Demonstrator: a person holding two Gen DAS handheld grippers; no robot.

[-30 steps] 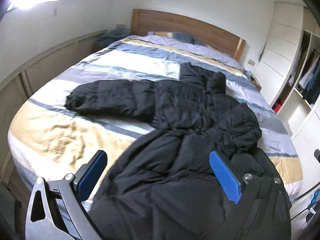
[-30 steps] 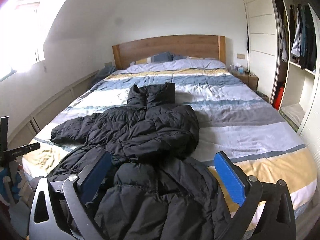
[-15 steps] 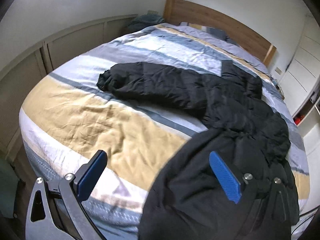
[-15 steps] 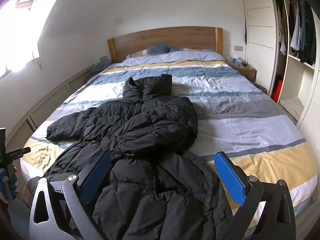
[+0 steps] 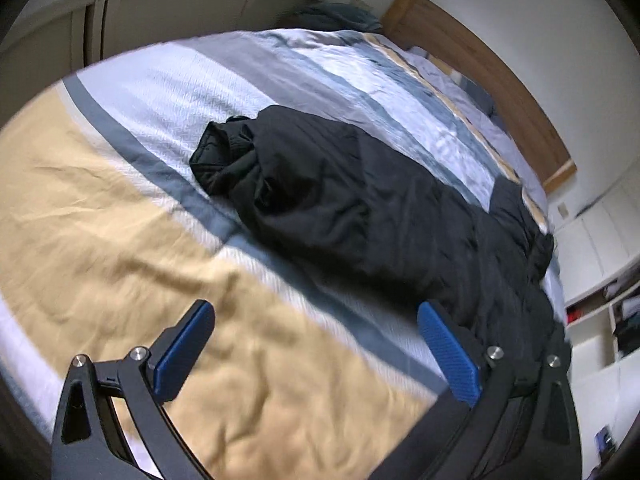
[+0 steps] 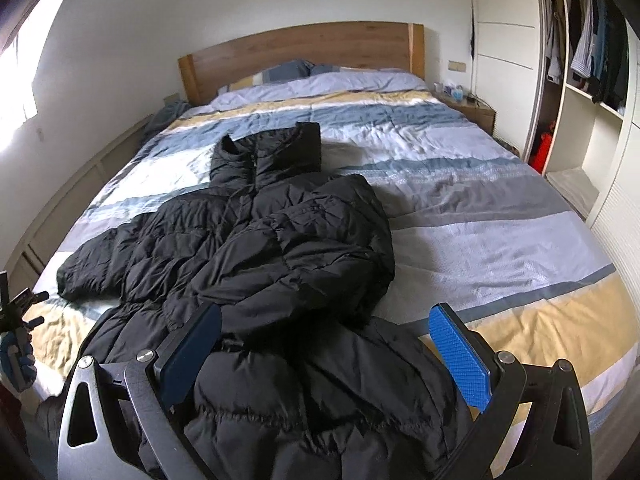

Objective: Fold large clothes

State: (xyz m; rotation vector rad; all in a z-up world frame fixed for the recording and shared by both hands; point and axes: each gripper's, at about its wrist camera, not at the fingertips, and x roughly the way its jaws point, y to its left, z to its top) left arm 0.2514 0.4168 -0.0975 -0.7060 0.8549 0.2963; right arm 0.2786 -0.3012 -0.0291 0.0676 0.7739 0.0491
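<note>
A black puffer jacket (image 6: 280, 248) lies spread on the striped bed (image 6: 500, 240), collar toward the headboard, right sleeve folded across the body, hem at the foot end. Its left sleeve (image 5: 320, 184) stretches out sideways over the bedspread (image 5: 120, 220). My left gripper (image 5: 316, 344) is open and empty, held above the yellow stripe, short of the sleeve cuff (image 5: 220, 156). My right gripper (image 6: 328, 348) is open and empty above the jacket's hem, its blue pads either side of the fabric without closing on it.
A wooden headboard (image 6: 304, 48) and pillows are at the far end. An open wardrobe (image 6: 588, 60) with hanging clothes stands on the right, a nightstand (image 6: 468, 104) beside it. Low wall panels (image 5: 160, 12) run along the left side of the bed.
My left gripper has swung left and forward, off the jacket's hem and over the bedspread toward the outstretched sleeve. My right gripper has stayed nearly still over the hem.
</note>
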